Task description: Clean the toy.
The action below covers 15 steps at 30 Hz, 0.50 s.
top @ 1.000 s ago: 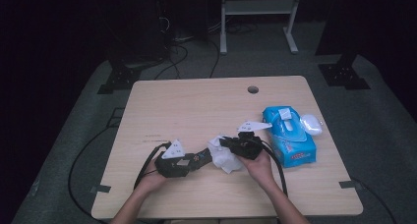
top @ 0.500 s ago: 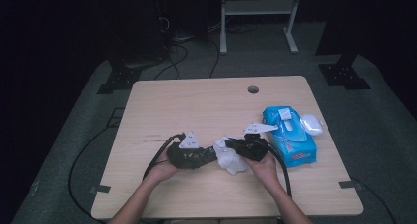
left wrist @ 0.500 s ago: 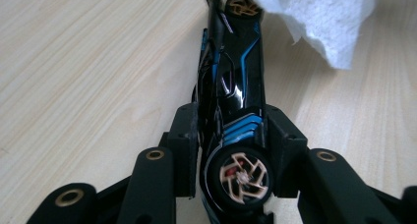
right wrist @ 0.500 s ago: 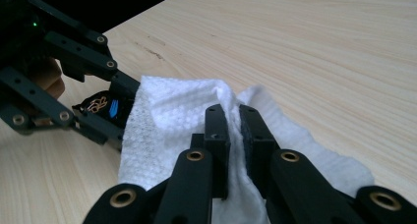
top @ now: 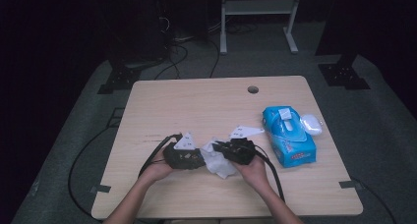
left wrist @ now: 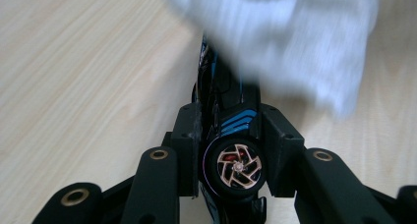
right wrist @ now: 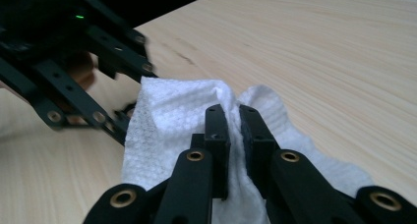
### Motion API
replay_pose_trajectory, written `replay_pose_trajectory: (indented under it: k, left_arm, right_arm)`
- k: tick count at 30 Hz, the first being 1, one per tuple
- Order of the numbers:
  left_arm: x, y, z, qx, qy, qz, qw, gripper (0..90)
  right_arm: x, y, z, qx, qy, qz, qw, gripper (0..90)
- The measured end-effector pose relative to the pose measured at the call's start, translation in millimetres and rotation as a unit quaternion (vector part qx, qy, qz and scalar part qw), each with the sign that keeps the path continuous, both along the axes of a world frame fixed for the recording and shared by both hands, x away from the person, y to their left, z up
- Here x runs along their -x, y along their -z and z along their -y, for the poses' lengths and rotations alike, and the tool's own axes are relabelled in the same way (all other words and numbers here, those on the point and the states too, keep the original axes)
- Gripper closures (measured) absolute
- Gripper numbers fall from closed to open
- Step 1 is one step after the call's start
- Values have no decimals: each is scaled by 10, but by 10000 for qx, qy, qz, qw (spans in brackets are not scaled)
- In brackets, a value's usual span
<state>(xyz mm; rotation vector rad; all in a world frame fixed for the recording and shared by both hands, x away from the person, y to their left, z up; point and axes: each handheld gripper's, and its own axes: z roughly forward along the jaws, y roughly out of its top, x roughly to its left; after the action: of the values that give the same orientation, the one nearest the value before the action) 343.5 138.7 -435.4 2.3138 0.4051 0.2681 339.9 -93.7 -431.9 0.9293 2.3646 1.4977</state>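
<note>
My left gripper (left wrist: 231,121) is shut on a small black toy car (left wrist: 223,86) with blue stripes and a gold-spoked wheel (left wrist: 235,167); its jaws have just been closing on the car. A white wipe (left wrist: 295,42) lies blurred over the car's far end. My right gripper (right wrist: 233,116) is shut on that crumpled wipe (right wrist: 167,116), pinching a fold between its pads. In the high view the left gripper (top: 199,159) and the right gripper (top: 219,148) face each other near the table's front, with the wipe (top: 219,166) between them.
A blue pack of wet wipes (top: 289,138) lies on the right of the wooden table (top: 196,106), with a small white object (top: 311,123) beside it. A cable hole (top: 253,90) is near the far edge. Cables trail off the table's left side.
The two grippers have drawn slightly closer together, and the wipe now sits against the car's end. The right hand has shifted a little with the wipe.
</note>
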Motion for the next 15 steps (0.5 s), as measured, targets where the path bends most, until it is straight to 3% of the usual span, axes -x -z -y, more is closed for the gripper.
replay_pose_trajectory:
  k: [4,6,10,15]
  left_arm:
    - [20,40,-12,-23,-23,-18,10000,633]
    - [21,80,-38,-86,-43,-28,10000,631]
    - [35,105,-57,-95,-26,26,9999,635]
    - [44,103,-52,-108,-40,19,9999,637]
  right_arm:
    - [17,15,-282,121,-263,14,9996,829]
    - [37,30,-372,264,-319,139,9990,828]
    - [14,19,-331,319,-278,129,9990,827]
    - [-11,4,-113,457,23,209,9987,827]
